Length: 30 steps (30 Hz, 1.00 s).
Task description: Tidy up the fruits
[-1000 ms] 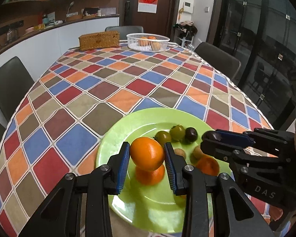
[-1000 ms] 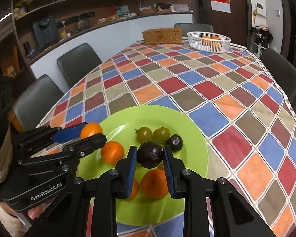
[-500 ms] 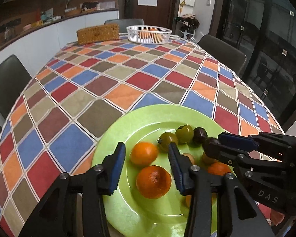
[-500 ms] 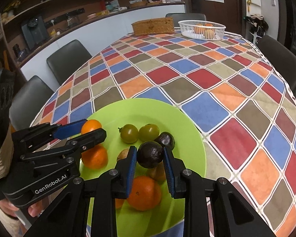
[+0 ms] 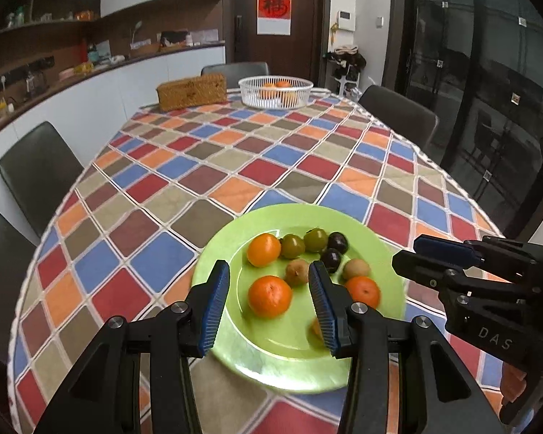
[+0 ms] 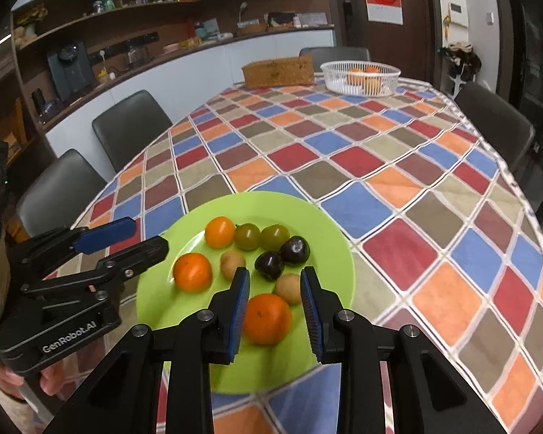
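A green plate (image 5: 376, 238) (image 6: 329, 231) near the table's front edge holds three oranges, two green tomatoes, two dark plums and two brown kiwis. My left gripper (image 5: 268, 307) is open and empty above the plate, with an orange (image 5: 269, 296) seen between its jaws. My right gripper (image 6: 275, 311) is open and empty, with another orange (image 6: 268, 318) seen between its jaws. A dark plum (image 6: 269, 266) lies just beyond the right gripper's fingers. Each gripper shows in the other's view: the right one (image 5: 445, 256), the left one (image 6: 126, 242).
A checked cloth covers the table (image 5: 271, 166). At the far end stand a white wire basket (image 5: 275, 90) (image 6: 360, 77) with oranges and a woven box (image 5: 192, 92). Dark chairs (image 5: 36, 166) (image 6: 496, 126) ring the table. A kitchen counter runs along the left.
Both grippers opened and drew back. The left let go of its orange and the right let go of its dark plum; both fruits now lie on the plate.
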Each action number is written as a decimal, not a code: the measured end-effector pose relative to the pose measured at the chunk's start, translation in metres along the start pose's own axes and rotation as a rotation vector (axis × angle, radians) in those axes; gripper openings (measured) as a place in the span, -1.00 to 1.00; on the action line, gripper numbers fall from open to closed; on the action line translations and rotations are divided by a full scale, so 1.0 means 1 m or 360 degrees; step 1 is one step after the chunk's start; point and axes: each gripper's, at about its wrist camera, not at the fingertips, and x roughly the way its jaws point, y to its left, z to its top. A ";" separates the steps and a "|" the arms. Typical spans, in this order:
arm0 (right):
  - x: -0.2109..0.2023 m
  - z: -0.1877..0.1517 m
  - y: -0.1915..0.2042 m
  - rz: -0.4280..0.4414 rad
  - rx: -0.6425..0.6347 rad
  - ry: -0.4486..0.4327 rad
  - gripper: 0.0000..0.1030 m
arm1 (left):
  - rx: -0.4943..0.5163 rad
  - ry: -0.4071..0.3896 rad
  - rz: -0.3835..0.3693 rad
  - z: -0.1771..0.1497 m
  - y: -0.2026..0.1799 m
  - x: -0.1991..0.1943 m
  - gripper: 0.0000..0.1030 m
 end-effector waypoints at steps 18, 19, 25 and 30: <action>-0.140 -0.044 0.020 -0.0176 -0.0011 -0.0257 0.00 | 0.0006 -0.0190 0.0058 -0.039 -0.036 -0.125 0.40; -0.146 -0.047 0.021 -0.0191 -0.0011 -0.0264 0.03 | 0.0011 -0.0203 0.0061 -0.042 -0.038 -0.130 0.44; -0.176 -0.070 0.027 -0.0219 -0.0002 -0.0309 0.09 | 0.0023 -0.0251 0.0086 -0.060 -0.046 -0.158 0.54; -0.194 -0.086 0.034 -0.0230 0.0000 -0.0342 0.09 | 0.0013 -0.0273 0.0096 -0.072 -0.049 -0.178 0.57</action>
